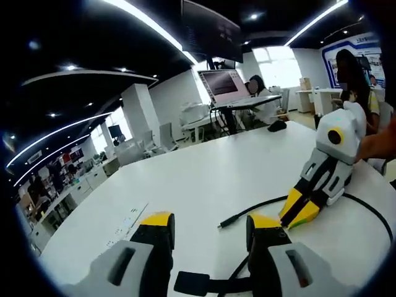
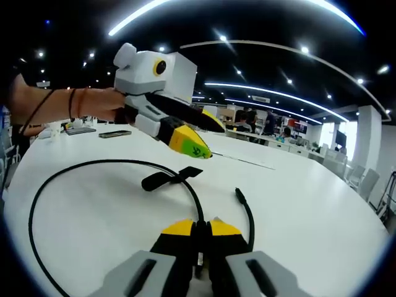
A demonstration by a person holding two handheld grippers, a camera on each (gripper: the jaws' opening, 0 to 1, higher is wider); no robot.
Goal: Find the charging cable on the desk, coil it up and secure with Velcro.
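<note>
A black charging cable (image 2: 74, 170) lies in a wide loop on the white table (image 2: 297, 210). Its plug end (image 2: 238, 193) points away from me, and a black Velcro strap (image 2: 166, 180) sits on the cable. My right gripper (image 2: 201, 229) is shut on the cable near the plug end. In the left gripper view the right gripper (image 1: 298, 213) pinches the cable (image 1: 253, 210) just behind the plug (image 1: 223, 226). My left gripper (image 1: 211, 221) is open above the Velcro strap (image 1: 193, 283), holding nothing. From the right gripper view, the left gripper (image 2: 209, 139) hovers over the strap, held by a hand (image 2: 93, 105).
A laptop (image 1: 223, 85) on a stand and a dark mouse (image 1: 276, 125) are at the table's far side, and a person (image 1: 352, 68) is at the right. A phone (image 2: 114, 133) lies far left on the table. White printed sheets (image 1: 127, 223) lie left of my left jaw.
</note>
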